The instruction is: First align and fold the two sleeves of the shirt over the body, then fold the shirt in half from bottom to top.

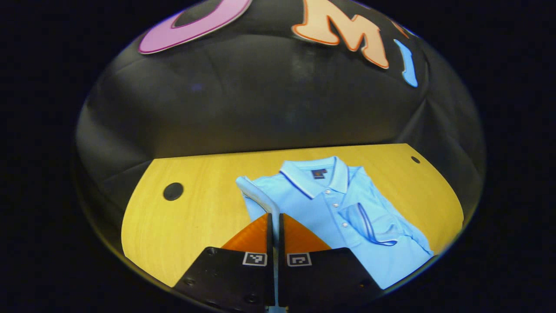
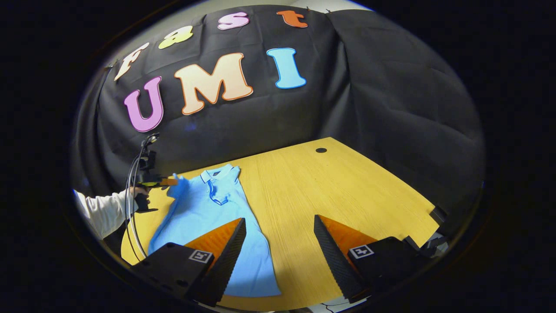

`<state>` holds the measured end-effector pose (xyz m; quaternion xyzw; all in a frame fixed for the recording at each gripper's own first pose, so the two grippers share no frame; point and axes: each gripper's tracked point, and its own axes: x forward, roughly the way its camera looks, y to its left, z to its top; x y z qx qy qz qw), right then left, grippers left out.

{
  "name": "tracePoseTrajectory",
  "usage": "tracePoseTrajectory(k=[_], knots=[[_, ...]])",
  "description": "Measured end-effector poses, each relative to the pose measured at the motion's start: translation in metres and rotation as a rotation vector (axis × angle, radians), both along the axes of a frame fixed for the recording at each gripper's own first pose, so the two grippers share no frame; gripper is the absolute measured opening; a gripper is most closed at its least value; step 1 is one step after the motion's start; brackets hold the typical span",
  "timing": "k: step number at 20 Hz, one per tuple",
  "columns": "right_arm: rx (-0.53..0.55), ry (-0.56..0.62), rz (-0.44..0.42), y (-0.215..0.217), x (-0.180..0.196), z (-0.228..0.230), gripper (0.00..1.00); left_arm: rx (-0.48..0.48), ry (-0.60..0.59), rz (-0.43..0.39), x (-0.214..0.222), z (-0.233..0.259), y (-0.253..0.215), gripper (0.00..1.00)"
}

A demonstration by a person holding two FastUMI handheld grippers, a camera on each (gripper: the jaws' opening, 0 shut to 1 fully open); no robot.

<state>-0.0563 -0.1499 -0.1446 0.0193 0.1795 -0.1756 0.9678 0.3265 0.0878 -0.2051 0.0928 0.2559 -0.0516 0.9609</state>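
Observation:
A light blue polo shirt lies face up on the yellow wooden table, collar toward the booth wall. One sleeve lies folded across the chest. My left gripper is shut on the other sleeve, lifting its edge off the table. In the right gripper view, a hand in a white cuff holds that left gripper at the shirt's raised sleeve. My right gripper stands open above the table near the shirt's hem side, nothing between its fingers.
The table has round cable holes near its back edge, with two such holes in the left gripper view. Black cloth walls close in behind the table. Bare tabletop extends to the right of the shirt in the right gripper view.

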Motion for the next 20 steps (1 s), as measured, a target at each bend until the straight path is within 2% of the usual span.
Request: tracePoseTrajectory(k=[1, 2, 3, 5, 6, 10, 14, 20], knots=[[0.005, 0.004, 0.005, 0.003, 0.0, -0.003, 0.98, 0.01, 0.012, -0.029, 0.0, -0.006, -0.018, 0.03], [0.011, 0.011, 0.01, 0.004, -0.002, -0.009, 0.98, 0.019, 0.028, -0.058, 0.0, -0.014, -0.034, 0.05], [0.012, 0.018, 0.012, 0.005, -0.004, -0.013, 0.93, 0.031, 0.044, -0.08, -0.002, -0.021, -0.048, 0.06], [0.012, 0.043, 0.024, 0.008, -0.009, -0.023, 0.93, 0.017, 0.083, -0.122, -0.011, -0.033, -0.074, 0.13], [0.01, 0.055, 0.032, 0.01, -0.011, -0.028, 0.98, 0.009, 0.089, -0.136, -0.019, -0.034, -0.083, 0.32], [0.002, 0.101, 0.077, 0.022, -0.016, -0.047, 0.98, 0.011, 0.038, -0.155, -0.061, -0.017, -0.087, 1.0], [-0.004, 0.147, 0.139, 0.04, -0.022, -0.07, 0.98, 0.007, -0.012, -0.122, -0.126, 0.004, -0.066, 0.97], [-0.021, 0.228, 0.237, 0.063, -0.038, -0.109, 0.98, -0.07, -0.015, 0.01, -0.249, 0.002, -0.022, 0.97]])
